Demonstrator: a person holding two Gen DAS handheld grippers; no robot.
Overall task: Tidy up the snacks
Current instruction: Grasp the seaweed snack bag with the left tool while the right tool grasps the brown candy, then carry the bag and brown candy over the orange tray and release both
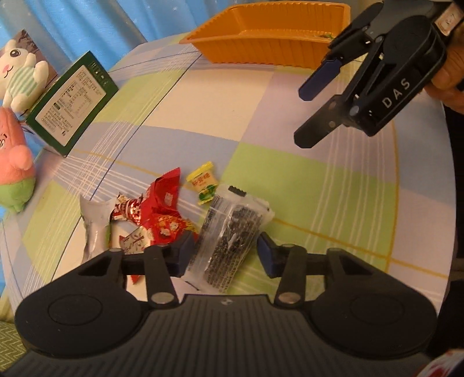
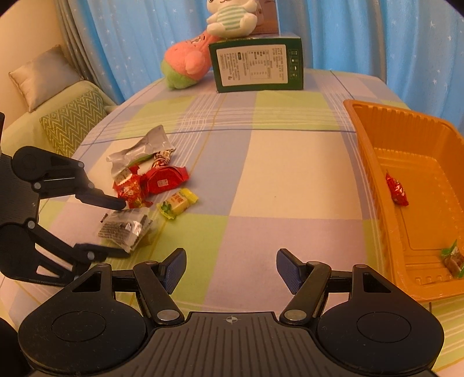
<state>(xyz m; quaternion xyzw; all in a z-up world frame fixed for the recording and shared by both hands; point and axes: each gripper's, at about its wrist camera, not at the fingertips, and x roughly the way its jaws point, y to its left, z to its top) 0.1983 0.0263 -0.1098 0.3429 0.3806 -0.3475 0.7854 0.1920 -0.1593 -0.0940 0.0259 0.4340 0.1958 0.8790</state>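
Observation:
A clear packet of dark snack sticks (image 1: pixel 229 232) (image 2: pixel 130 226) lies on the checked cloth between the jaws of my left gripper (image 1: pixel 224 252) (image 2: pixel 121 229). The left pad is against its edge, the right pad a sliver away, so the gripper is open. Beside it lie a yellow candy (image 1: pixel 203 182) (image 2: pixel 177 203), red wrapped snacks (image 1: pixel 162 203) (image 2: pixel 162 182) and a silver packet (image 1: pixel 94 226) (image 2: pixel 139 150). My right gripper (image 2: pixel 230 269) (image 1: pixel 304 116) hangs open and empty over the cloth. The orange tray (image 1: pixel 261 49) (image 2: pixel 365 139) holds a red candy (image 2: pixel 396 191) and a green-wrapped one (image 2: pixel 452 258).
A green box (image 1: pixel 69 104) (image 2: pixel 258 63) stands at the table's far side with a pink plush (image 1: pixel 14 162) (image 2: pixel 185 63) and a white plush (image 1: pixel 20 75) (image 2: pixel 232 17). Blue curtains hang behind. A sofa with a zigzag cushion (image 2: pixel 72 121) sits past the table's left edge.

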